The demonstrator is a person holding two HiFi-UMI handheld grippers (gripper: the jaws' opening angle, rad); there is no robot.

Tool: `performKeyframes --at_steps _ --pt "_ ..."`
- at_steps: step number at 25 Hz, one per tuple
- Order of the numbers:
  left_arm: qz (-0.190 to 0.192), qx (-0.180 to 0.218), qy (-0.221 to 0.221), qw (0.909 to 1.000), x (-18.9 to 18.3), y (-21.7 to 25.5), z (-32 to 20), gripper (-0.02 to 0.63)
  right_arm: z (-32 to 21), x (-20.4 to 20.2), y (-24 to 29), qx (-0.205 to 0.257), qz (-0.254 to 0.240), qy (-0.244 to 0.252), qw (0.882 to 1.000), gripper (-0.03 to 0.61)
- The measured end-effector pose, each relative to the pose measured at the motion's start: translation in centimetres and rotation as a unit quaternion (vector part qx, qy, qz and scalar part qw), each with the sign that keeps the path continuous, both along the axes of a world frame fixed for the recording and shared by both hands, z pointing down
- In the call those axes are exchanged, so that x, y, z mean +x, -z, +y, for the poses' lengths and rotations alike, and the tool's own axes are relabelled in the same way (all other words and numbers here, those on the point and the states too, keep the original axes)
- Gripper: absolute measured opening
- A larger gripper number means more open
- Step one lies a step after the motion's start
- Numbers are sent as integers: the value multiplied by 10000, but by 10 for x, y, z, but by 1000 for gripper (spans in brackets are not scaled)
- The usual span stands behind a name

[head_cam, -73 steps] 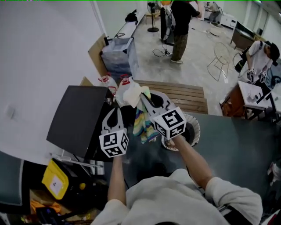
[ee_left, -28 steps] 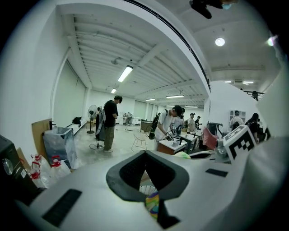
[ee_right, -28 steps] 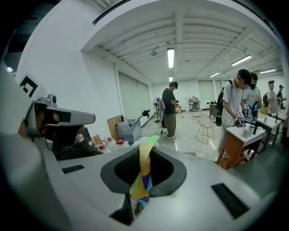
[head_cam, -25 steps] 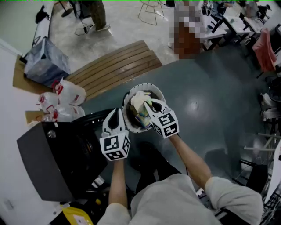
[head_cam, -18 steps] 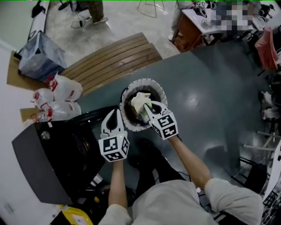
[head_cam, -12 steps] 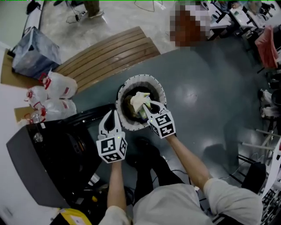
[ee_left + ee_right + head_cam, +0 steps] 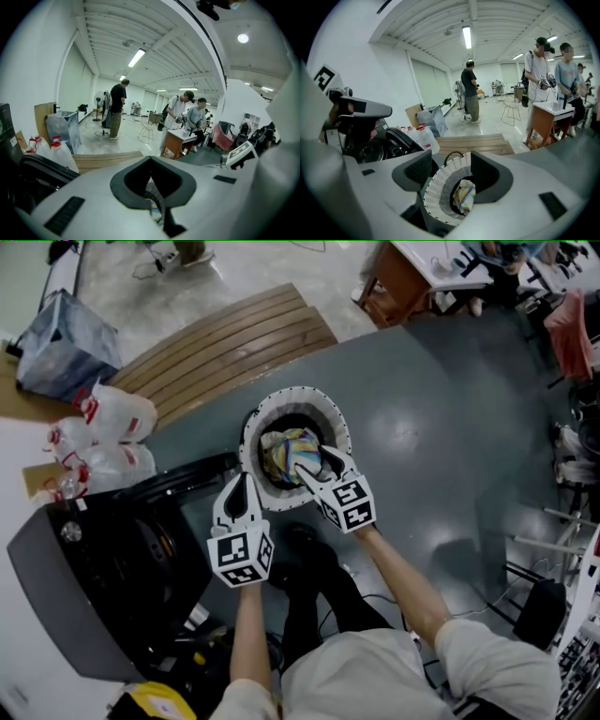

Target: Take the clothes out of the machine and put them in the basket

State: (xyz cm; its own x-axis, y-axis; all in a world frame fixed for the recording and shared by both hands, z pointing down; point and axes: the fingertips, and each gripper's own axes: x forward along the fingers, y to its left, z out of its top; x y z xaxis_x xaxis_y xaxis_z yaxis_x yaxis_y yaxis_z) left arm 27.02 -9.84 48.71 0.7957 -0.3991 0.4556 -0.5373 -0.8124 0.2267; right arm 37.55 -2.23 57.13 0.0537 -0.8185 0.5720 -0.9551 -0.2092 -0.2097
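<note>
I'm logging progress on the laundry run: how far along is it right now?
Done: a striped cloth lies in the white basket. In hand: nothing. The right claw hangs over the basket, its jaws having just opened off the cloth, and the left claw is shut and empty. Left: the inside of the machine is too dark to tell whether more clothes remain.

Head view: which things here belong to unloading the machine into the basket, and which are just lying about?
Job: machine, basket, striped cloth lying in it, right gripper (fingers have just been opening, gripping nothing), left gripper.
Lying about: white jugs, wooden planks, grey bag, wooden desk.
</note>
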Motion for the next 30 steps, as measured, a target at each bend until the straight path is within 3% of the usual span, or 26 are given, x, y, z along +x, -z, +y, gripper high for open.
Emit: performKeyframes --at_steps 8,10,20,30 --pt "137 168 108 9997 -12 48 0 18 4 -7 70 310 382 162 9987 59" --pt "187 215 180 9994 -22 63 0 18 4 -15 92 433 449 244 9978 32" --pt "289 487 958 9938 -123 147 -6 18 -22 -100 194 965 545 1019 9886 23" --pt "278 872 2180 9717 -265 209 -8 18 -53 -242 285 1590 665 2397 9554 23"
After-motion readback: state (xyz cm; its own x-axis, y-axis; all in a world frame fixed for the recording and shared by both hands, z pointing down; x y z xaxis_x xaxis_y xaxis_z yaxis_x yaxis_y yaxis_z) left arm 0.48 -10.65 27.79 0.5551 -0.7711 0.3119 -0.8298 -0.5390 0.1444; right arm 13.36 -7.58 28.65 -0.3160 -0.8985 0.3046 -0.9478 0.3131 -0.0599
